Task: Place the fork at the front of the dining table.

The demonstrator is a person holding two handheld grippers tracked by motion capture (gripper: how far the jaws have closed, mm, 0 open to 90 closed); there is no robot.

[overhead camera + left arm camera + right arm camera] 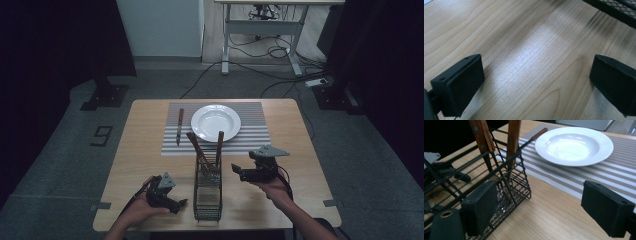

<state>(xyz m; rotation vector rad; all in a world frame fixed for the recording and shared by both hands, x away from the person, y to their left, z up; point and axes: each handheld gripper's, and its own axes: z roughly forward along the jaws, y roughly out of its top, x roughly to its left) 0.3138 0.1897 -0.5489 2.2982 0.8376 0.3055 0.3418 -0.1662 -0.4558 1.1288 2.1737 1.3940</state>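
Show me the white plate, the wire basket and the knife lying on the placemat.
white plate [216,123], high view, its centre.
wire basket [207,197], high view, its mesh wall.
knife [179,126], high view, mid-length.

Claw [544,212] open nr basket [506,182].

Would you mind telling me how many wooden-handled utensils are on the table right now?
3. Two stand in the wire basket: the left-leaning utensil and the right-leaning utensil. The knife lies on the striped placemat, left of the plate. Shorter pieces could be hidden inside the basket.
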